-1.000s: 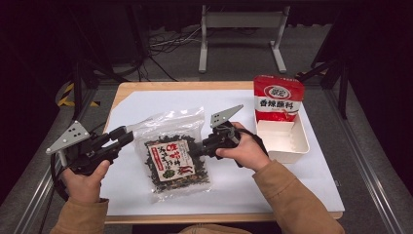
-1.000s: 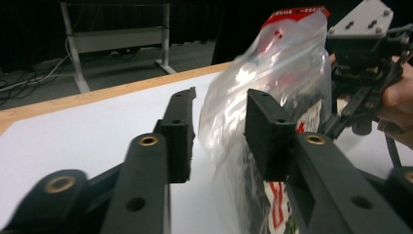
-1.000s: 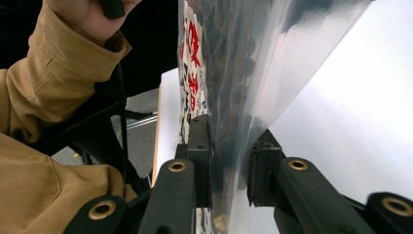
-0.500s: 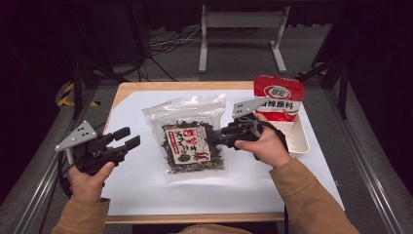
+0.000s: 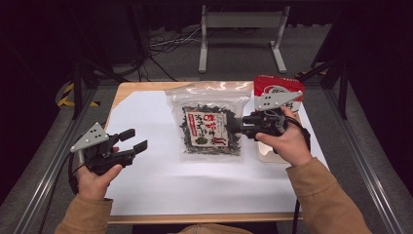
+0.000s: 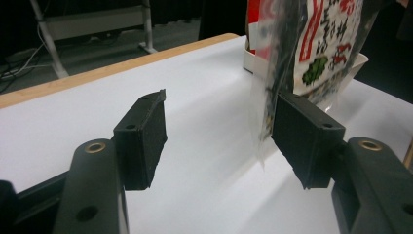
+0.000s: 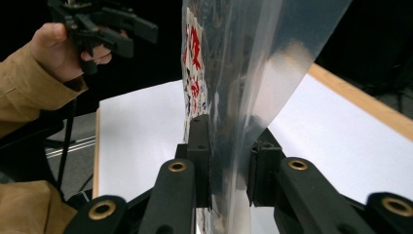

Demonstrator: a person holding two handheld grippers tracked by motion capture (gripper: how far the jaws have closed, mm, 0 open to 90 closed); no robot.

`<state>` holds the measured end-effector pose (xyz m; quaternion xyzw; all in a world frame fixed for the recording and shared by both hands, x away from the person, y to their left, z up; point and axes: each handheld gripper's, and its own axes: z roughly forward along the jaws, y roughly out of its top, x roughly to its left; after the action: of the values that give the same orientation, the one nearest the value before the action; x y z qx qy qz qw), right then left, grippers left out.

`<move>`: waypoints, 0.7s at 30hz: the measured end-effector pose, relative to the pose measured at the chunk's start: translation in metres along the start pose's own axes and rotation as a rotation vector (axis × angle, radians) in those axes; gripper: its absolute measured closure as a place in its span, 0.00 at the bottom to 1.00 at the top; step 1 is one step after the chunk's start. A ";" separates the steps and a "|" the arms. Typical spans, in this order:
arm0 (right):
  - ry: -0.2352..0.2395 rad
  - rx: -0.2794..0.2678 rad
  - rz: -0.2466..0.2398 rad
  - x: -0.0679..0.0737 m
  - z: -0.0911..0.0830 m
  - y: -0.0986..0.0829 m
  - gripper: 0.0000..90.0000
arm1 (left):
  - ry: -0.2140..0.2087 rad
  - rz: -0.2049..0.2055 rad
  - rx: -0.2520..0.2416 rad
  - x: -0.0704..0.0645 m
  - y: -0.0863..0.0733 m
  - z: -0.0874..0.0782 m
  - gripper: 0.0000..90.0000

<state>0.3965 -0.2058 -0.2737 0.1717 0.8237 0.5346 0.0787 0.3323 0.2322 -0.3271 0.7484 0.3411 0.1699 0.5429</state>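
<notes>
Hanging bag (image 5: 211,127) between right hand-held gripper (image 5: 237,125) jaws

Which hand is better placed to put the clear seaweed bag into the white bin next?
Right. The right hand-held gripper is shut on the seaweed bag's edge, holding it up beside the white bin. The left hand-held gripper is open and holds nothing, across the table.

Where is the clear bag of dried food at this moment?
In the high view the clear bag hangs over the middle of the table's white sheet, pinched at its right edge by the right gripper, just left of the white tray holding the red packet.
</notes>
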 end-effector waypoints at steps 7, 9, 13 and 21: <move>-0.059 -0.028 0.001 -0.004 -0.023 0.002 0.84 | -0.005 0.010 0.008 0.003 -0.006 0.006 0.39; -0.079 -0.035 0.000 -0.006 -0.030 0.003 0.84 | -0.010 0.005 0.013 0.005 -0.008 0.007 0.39; -0.118 -0.036 -0.005 -0.009 -0.043 0.007 0.84 | -0.025 -0.005 0.024 0.007 -0.012 0.013 0.39; -0.182 -0.047 -0.020 -0.013 -0.063 0.014 0.84 | -0.024 0.001 0.034 0.007 -0.016 0.017 0.37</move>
<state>0.3911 -0.2592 -0.2352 0.2097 0.8019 0.5354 0.1625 0.3429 0.2278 -0.3490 0.7596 0.3372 0.1553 0.5340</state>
